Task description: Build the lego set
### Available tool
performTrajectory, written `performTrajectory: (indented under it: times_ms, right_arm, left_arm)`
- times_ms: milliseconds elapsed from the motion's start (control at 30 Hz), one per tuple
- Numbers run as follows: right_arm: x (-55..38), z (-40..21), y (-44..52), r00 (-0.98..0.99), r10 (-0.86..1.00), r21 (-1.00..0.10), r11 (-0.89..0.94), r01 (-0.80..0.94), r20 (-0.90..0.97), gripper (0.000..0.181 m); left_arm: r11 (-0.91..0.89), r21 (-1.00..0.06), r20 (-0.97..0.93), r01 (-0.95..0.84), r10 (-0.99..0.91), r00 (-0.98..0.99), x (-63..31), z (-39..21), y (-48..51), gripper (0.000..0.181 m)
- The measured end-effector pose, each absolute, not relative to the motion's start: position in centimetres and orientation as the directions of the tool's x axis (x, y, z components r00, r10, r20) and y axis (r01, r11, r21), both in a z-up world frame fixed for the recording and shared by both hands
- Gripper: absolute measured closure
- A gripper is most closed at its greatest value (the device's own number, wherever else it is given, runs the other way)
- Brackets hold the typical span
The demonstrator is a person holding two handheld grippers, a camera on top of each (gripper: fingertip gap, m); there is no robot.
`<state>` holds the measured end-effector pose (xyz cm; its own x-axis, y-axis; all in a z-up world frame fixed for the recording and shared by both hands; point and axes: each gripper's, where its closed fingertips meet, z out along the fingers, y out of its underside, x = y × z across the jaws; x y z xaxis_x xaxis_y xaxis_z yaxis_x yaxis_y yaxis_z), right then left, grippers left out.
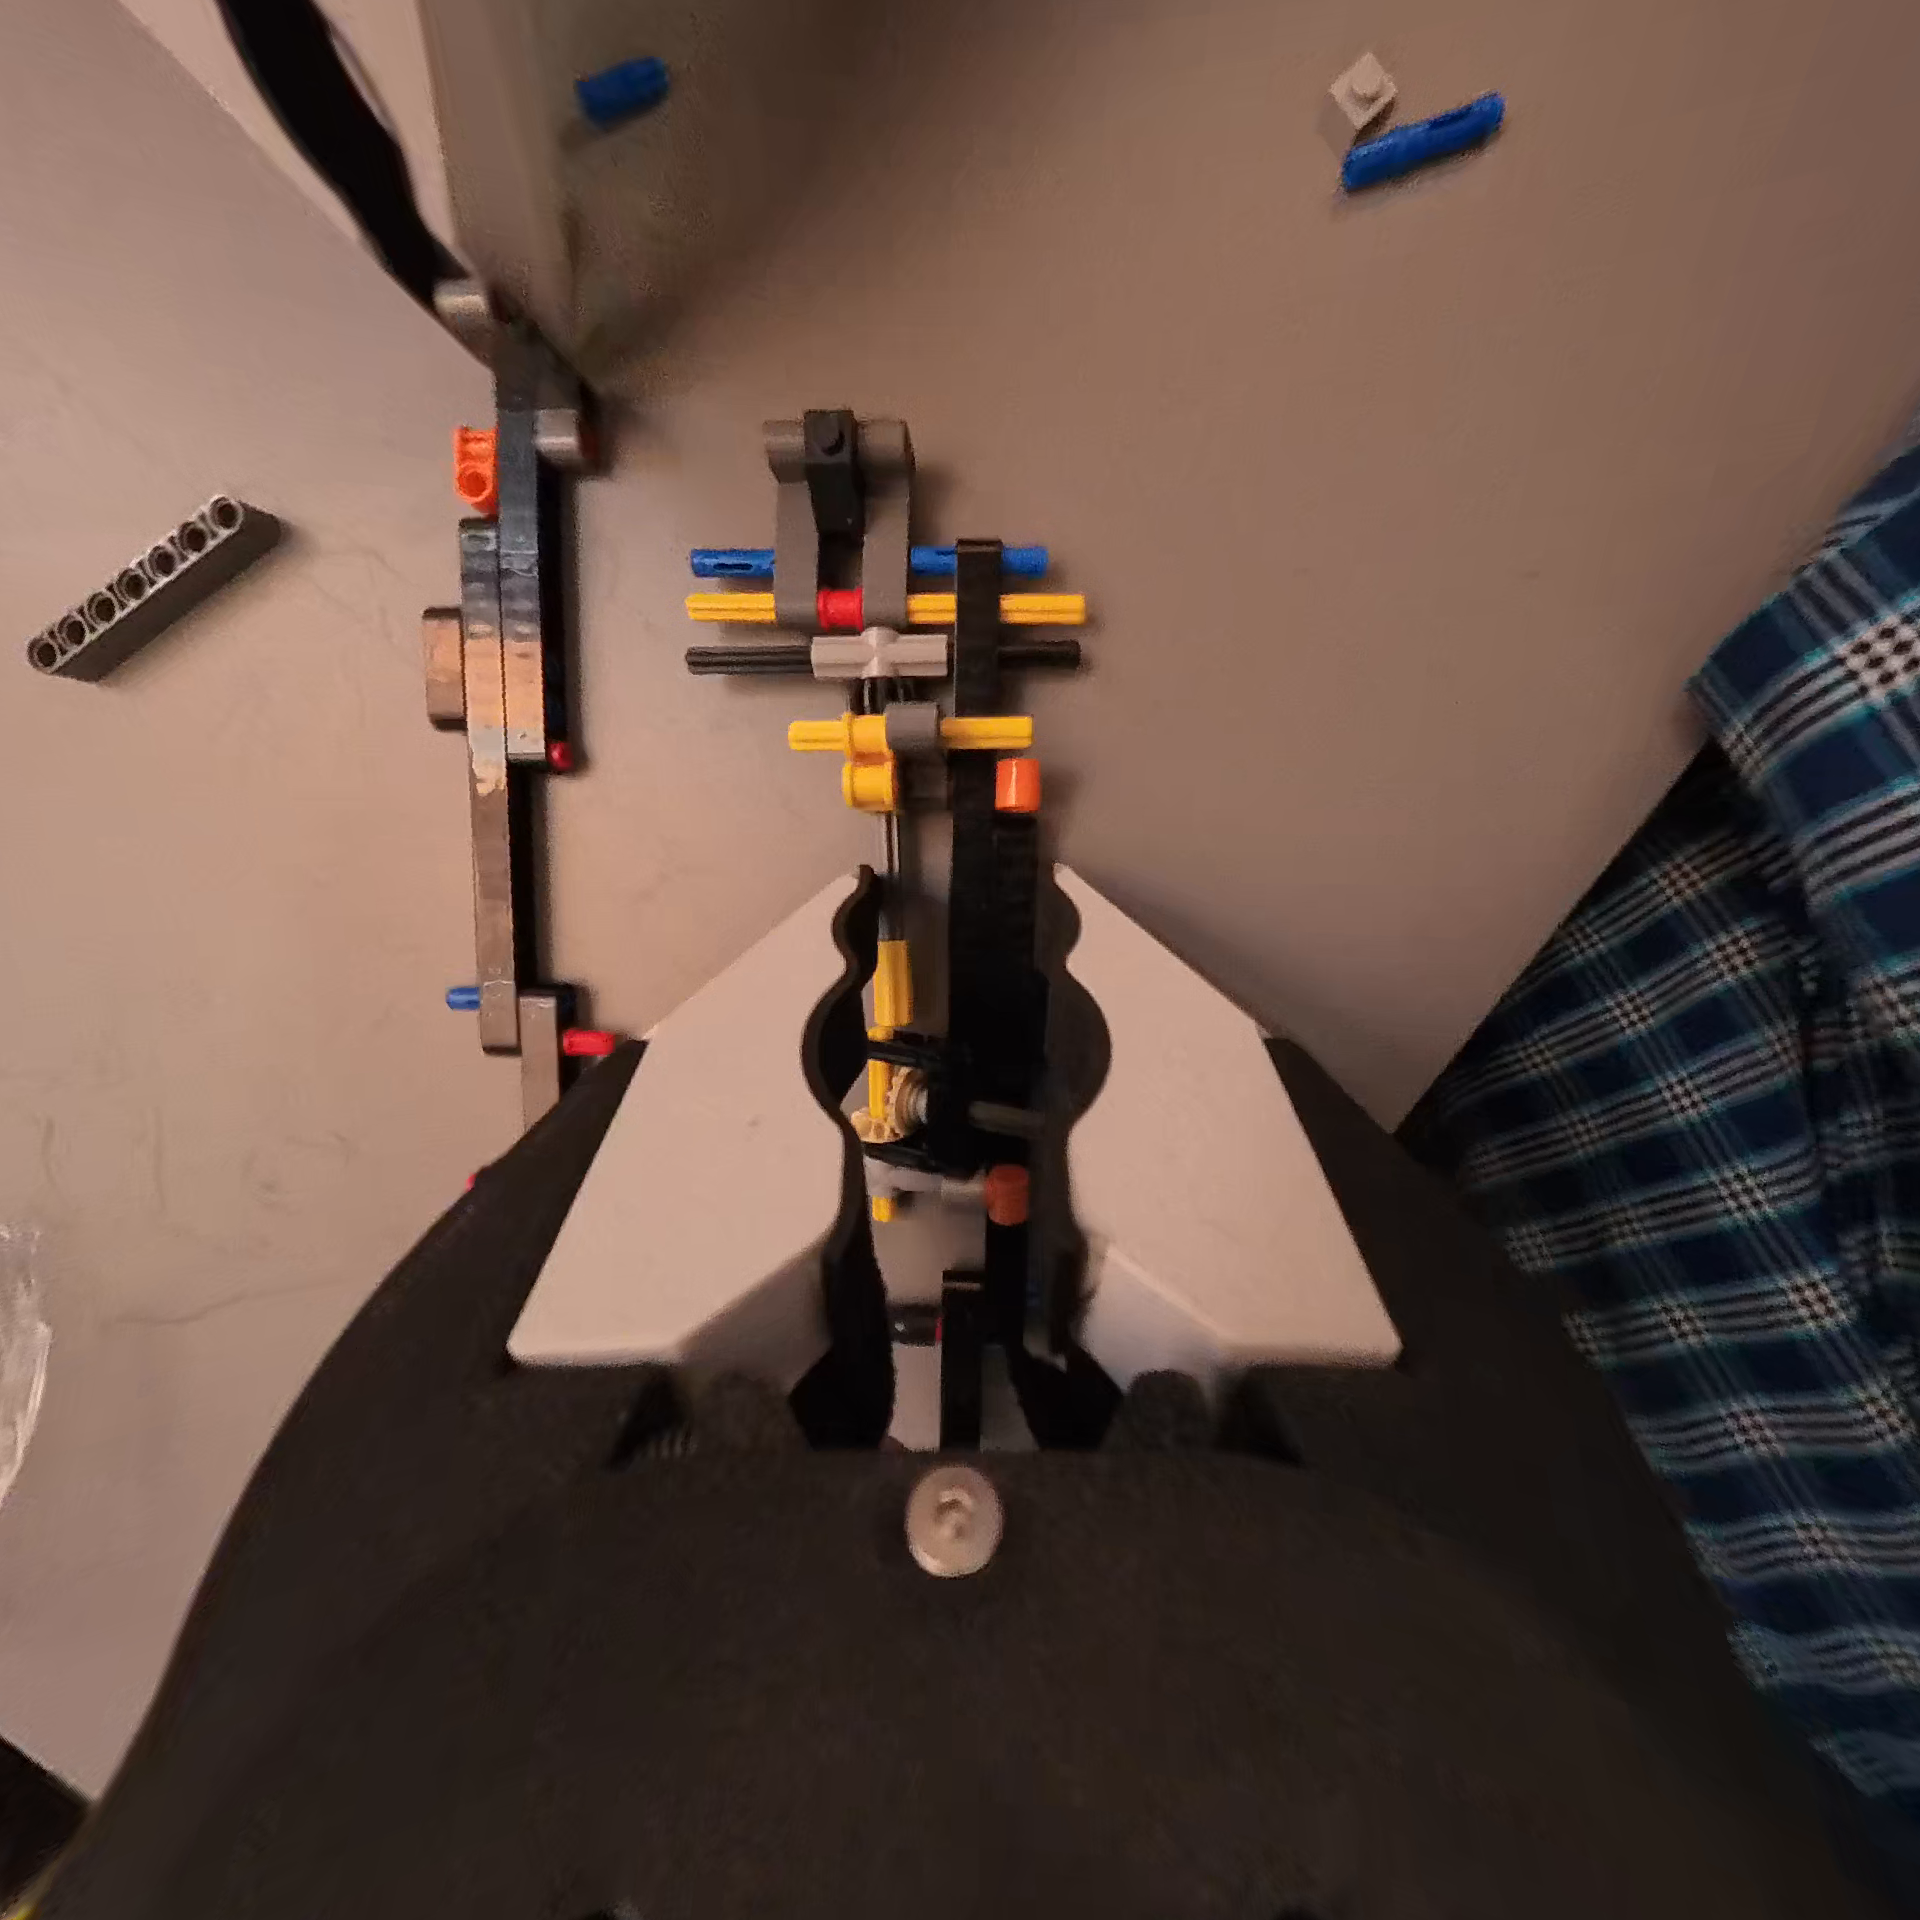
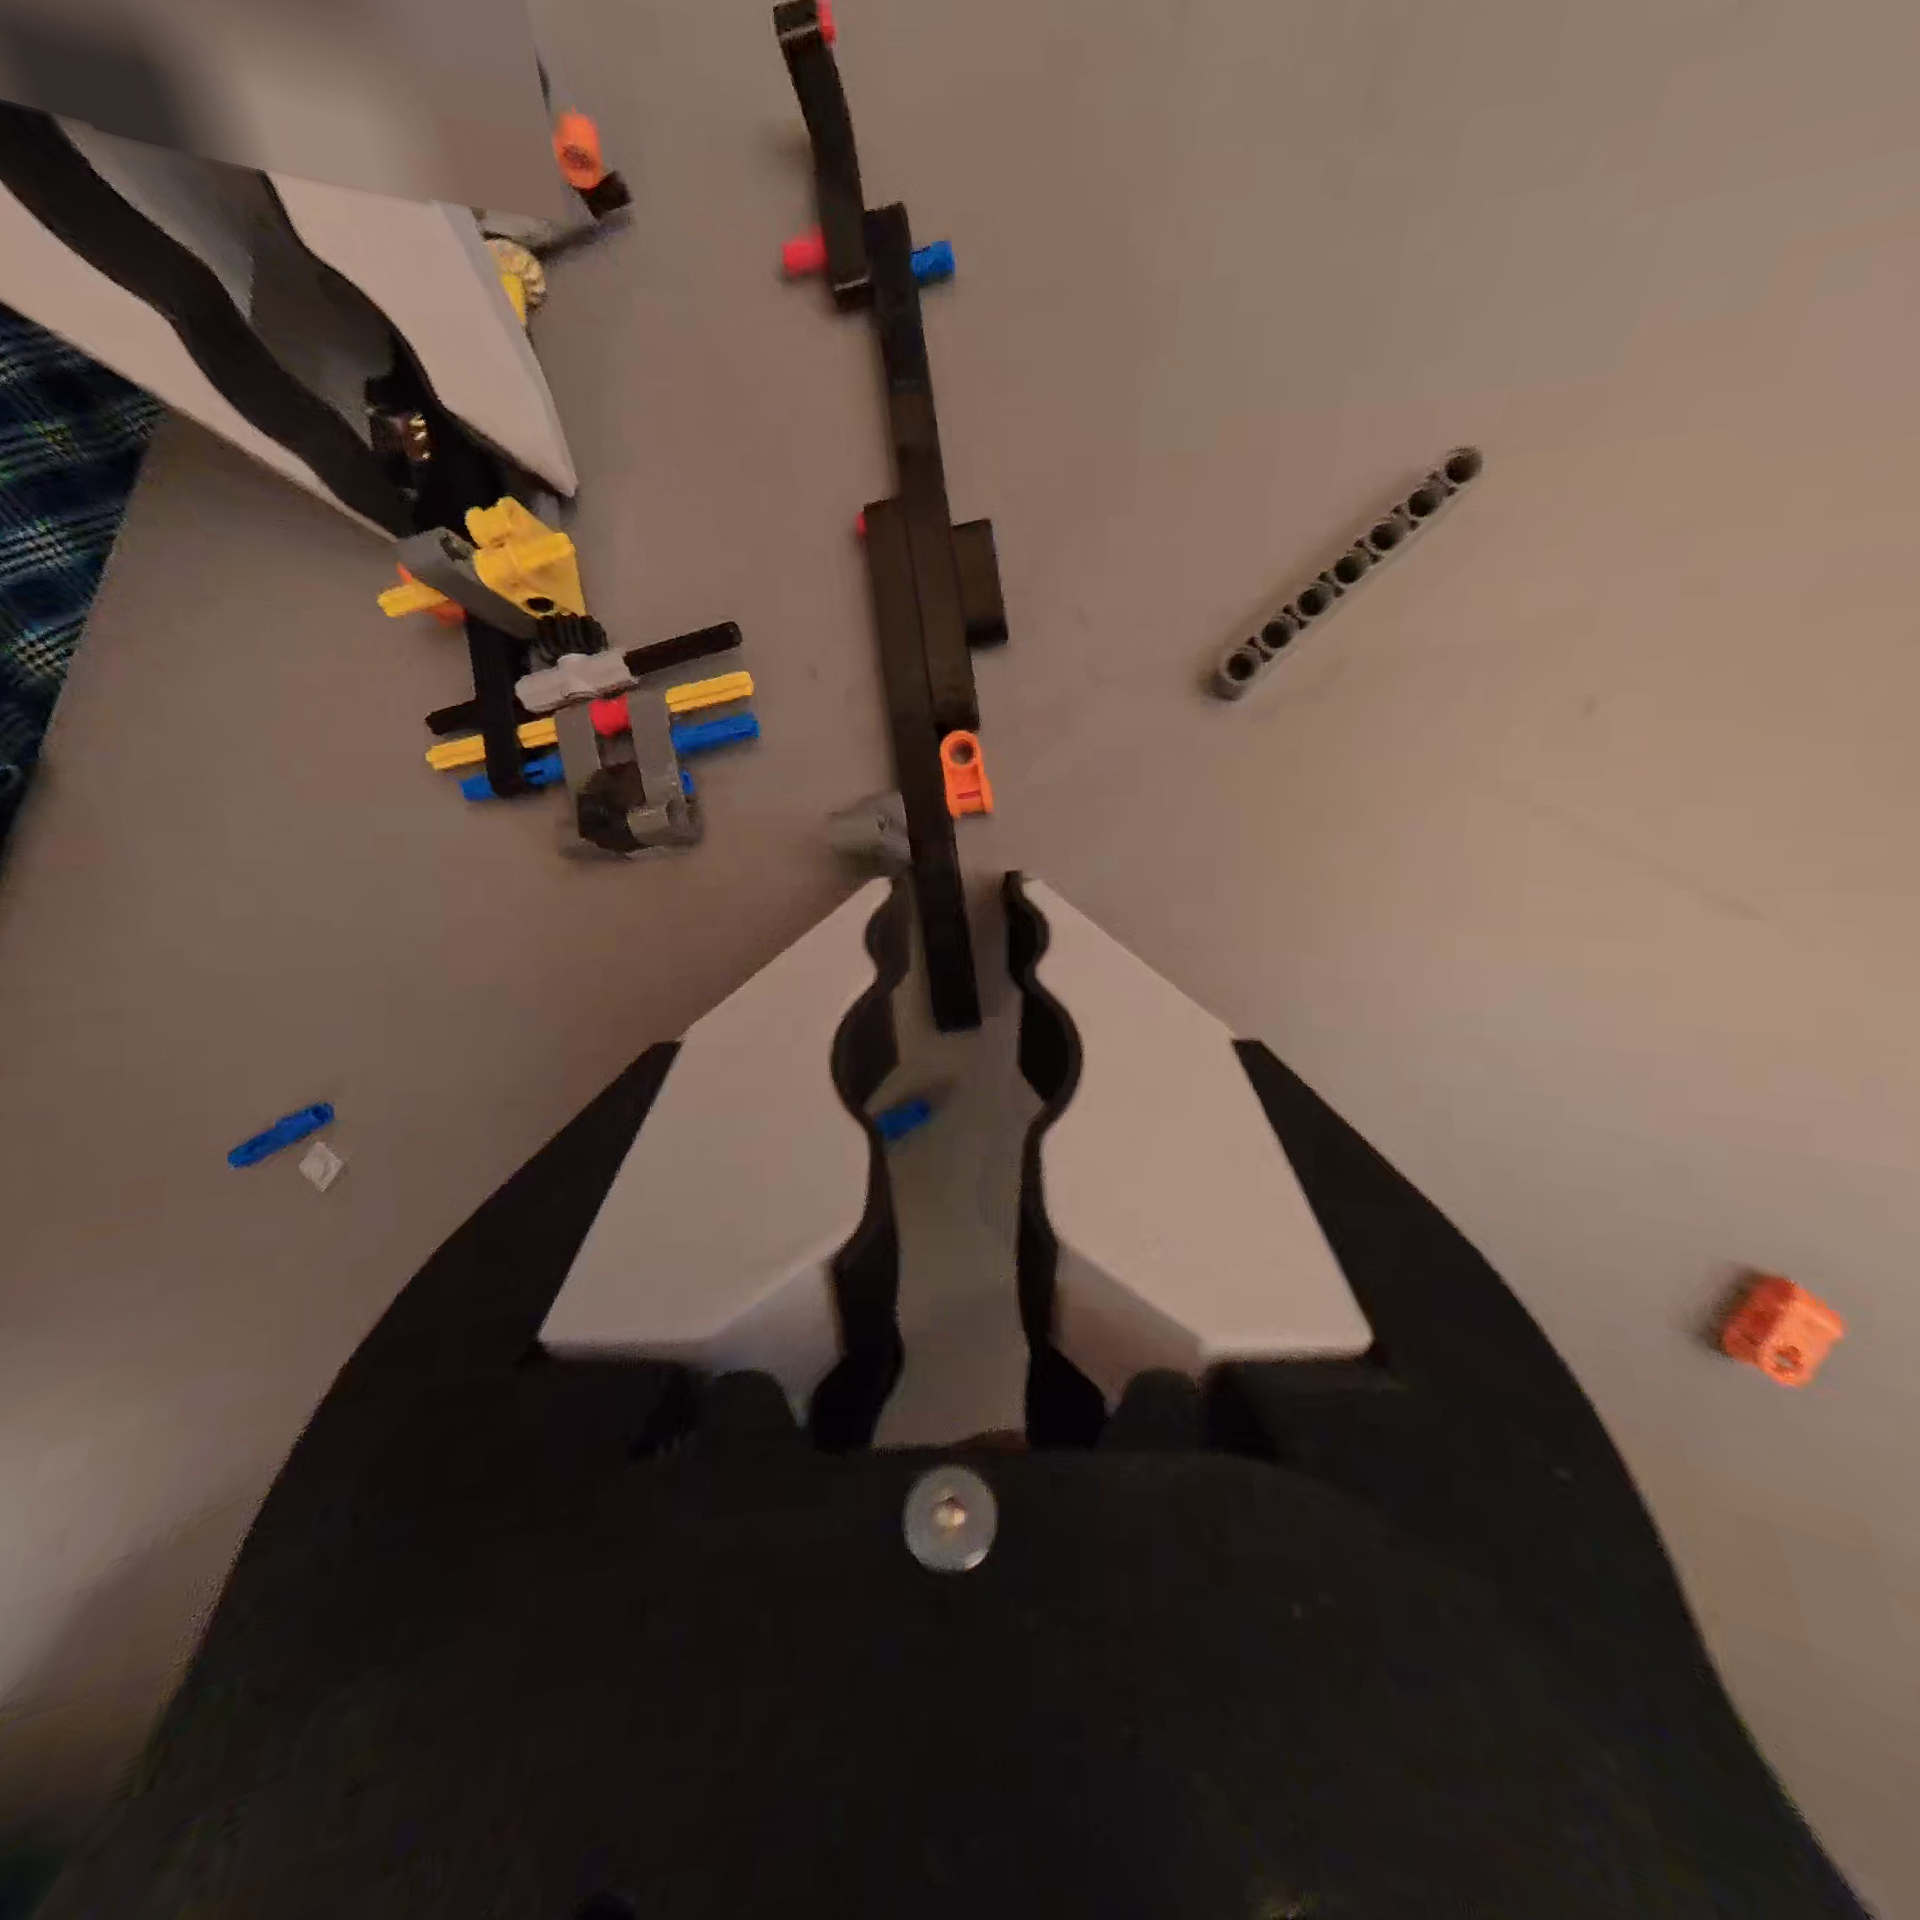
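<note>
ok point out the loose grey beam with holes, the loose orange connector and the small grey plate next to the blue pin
grey beam [image 2: 1349, 574], right wrist view, middle of its holed face
orange connector [image 2: 1779, 1327], right wrist view, centre of its top
small grey plate [image 1: 1362, 91], left wrist view, on its stud
blue pin [image 1: 1421, 140], left wrist view, mid-shaft

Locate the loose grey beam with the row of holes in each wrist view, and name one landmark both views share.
Left wrist view: grey beam lies at the far left, mid-height, on the table.
Right wrist view: it lies right of centre, upper half.
Shared landmark: the long black frame assembly beside it.
</note>
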<state>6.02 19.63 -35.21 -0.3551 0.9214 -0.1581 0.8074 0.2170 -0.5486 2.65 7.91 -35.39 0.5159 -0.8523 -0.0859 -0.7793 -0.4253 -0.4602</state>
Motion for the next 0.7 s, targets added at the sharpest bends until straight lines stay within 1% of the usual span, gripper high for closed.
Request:
performTrajectory:
  times_ms: [67, 267, 433, 500, 567, 667, 700]
  right_arm:
    - [5.6, -35.3, 19.2, -0.359, 0.92, -0.562, 0.215, 0.799, -0.158, 0.176]
    - [3.7, -35.2, 16.8, -0.364, 0.912, -0.592, 0.189, 0.784, -0.19, 0.176]
    - [1.9, -35.2, 14.9, -0.376, 0.903, -0.608, 0.183, 0.773, -0.207, 0.176]
    - [1.5, -35.1, 14.7, -0.373, 0.9, -0.615, 0.164, 0.771, -0.228, 0.174]
    - [1.5, -34.6, 14.6, -0.371, 0.893, -0.63, 0.138, 0.764, -0.255, 0.163]
    - [2.0, -33.8, 15.5, -0.355, 0.896, -0.64, 0.11, 0.76, -0.268, 0.16]
    - [2.5, -33.8, 15.9, -0.354, 0.899, -0.633, 0.12, 0.765, -0.258, 0.162]
  left_arm:
    - [-0.393, -0.448, -0.078, -0.803, -0.877, 0.474, 2.4, -35.4, 7.6, 0.153]
    - [-0.364, -0.418, -0.07, -0.832, -0.901, 0.429, 1.0, -35.4, 7.3, 0.153]
    - [-0.374, -0.425, -0.074, -0.824, -0.893, 0.444, 0.7, -35.3, 7.0, 0.141]
    - [-0.374, -0.448, -0.076, -0.812, -0.889, 0.452, 1.2, -34.9, 6.9, 0.134]
    - [-0.369, -0.465, -0.099, -0.805, -0.882, 0.461, 1.6, -34.5, 7.2, 0.131]
    - [-0.362, -0.477, -0.126, -0.801, -0.874, 0.469, 2.4, -34.6, 7.7, 0.131]
    - [-0.365, -0.469, -0.127, -0.805, -0.873, 0.47, 2.5, -34.9, 7.8, 0.133]
